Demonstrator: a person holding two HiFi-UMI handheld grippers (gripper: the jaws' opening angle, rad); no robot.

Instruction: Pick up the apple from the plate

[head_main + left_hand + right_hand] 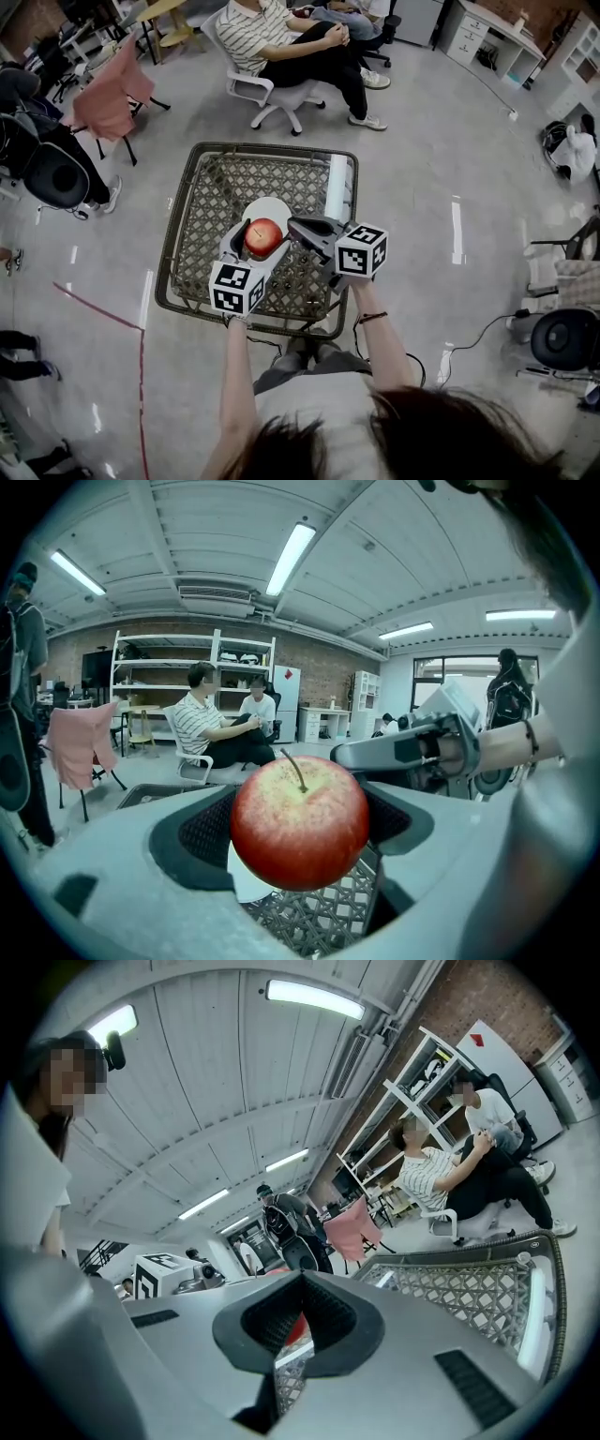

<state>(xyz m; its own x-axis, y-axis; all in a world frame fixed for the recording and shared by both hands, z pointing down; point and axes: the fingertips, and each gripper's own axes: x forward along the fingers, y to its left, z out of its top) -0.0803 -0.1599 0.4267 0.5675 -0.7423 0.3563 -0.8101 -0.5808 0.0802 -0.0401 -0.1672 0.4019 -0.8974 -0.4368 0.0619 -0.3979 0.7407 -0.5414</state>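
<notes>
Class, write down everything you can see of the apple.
The apple is round and whole, red with a yellowish speckled top and a thin brown stem; its skin looks smooth and slightly glossy. It sits upright, stem up, clamped between the two jaws of the left gripper, whose dark pads press its sides. It hangs over the wire basket, seemingly just above the white plate; nothing else touches it.

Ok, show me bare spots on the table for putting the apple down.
Bare lattice lies left of the plate up to the table rim, and along the far rim. Crowded: near right, under the right gripper; the roll fills the right edge.
</notes>
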